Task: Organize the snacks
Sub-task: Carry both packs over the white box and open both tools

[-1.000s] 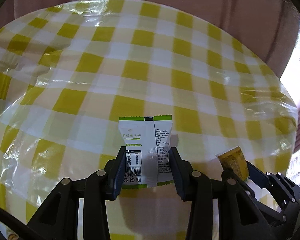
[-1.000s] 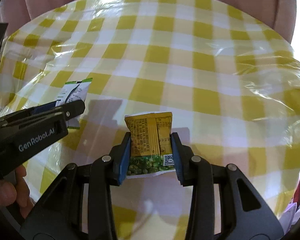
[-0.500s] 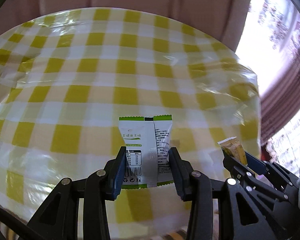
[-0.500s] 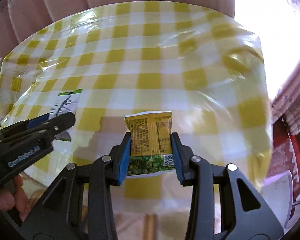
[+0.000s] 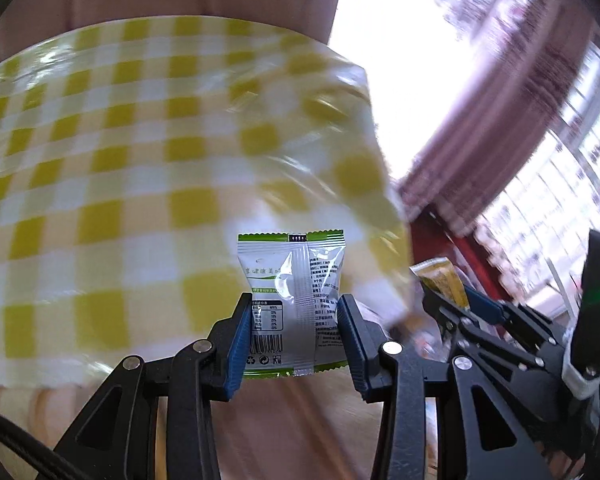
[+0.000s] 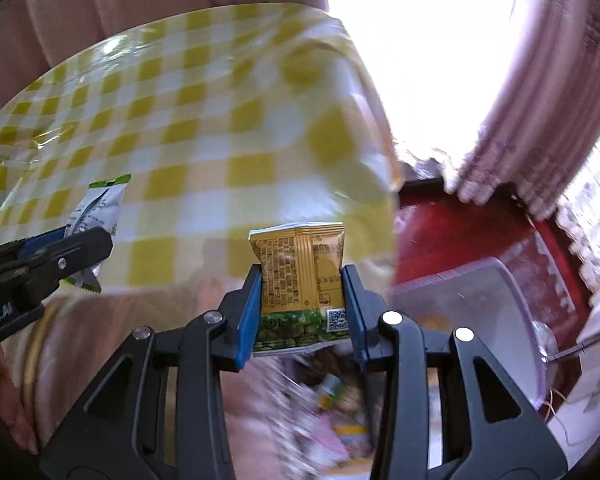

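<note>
1. Left gripper [image 5: 294,334]: we are pinching a white-and-green snack packet [image 5: 291,296] between the blue pads, one on each side edge, packet standing upright, back seam and barcode facing the camera.
2. Right gripper [image 6: 302,312]: we are clamping a yellow snack packet [image 6: 300,280] the same way, pads pressing both side edges, printed text panel and QR code facing the camera, green band at the bottom.
3. We are holding both packets up in the air, off the yellow-checked tablecloth [image 5: 140,160], which is lying behind and to the left; cloth is blurred.
4. In the left wrist view we are seeing the right gripper just to the right with the yellow packet tip sticking out of it; in the right wrist view the left gripper is sitting at the left edge with the white-and-green packet poking past its fingers.
5. Below the right gripper we are seeing a blurred pile of colourful wrappers [image 6: 332,404]; contents cannot be told.
6. To the right of it, a clear plastic bin [image 6: 480,308] is sitting on a red surface [image 6: 460,232], pink curtain [image 6: 548,100] behind.
</note>
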`<control>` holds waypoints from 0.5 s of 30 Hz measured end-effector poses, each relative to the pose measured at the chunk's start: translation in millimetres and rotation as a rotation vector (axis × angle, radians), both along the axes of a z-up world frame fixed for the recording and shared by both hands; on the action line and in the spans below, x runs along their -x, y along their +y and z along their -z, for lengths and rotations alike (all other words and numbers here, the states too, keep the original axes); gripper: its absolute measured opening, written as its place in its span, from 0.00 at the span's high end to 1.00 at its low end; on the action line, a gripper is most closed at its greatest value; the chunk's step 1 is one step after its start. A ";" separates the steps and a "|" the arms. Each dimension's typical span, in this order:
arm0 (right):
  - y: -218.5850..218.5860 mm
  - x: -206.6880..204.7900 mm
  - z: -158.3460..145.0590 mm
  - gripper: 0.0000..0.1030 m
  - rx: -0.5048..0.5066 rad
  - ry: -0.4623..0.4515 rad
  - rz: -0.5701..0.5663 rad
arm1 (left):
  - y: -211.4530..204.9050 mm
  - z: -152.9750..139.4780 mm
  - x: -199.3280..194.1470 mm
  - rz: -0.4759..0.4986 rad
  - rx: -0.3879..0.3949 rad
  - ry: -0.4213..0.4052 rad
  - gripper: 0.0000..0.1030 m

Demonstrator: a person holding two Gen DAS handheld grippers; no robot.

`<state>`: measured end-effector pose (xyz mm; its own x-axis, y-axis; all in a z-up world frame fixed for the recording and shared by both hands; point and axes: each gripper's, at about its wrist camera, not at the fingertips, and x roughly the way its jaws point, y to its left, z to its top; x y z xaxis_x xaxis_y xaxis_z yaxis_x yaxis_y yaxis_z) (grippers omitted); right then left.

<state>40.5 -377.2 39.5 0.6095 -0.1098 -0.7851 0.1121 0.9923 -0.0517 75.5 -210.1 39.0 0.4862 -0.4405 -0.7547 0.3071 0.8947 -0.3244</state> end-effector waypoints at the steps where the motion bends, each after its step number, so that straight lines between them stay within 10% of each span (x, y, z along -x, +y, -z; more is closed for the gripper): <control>1: -7.5 6.7 -0.3 0.59 0.001 0.000 0.013 | -8.7 0.8 6.1 0.024 0.005 0.007 0.58; 15: -88.8 91.8 3.6 0.59 0.020 0.015 0.197 | -93.2 13.4 73.9 0.222 0.041 0.101 0.58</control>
<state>-51.3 -466.0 35.9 0.5631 -0.2414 -0.7904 0.3036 0.9499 -0.0739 1.6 -303.3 25.7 0.2971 -0.5594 -0.7738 0.4594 0.7942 -0.3977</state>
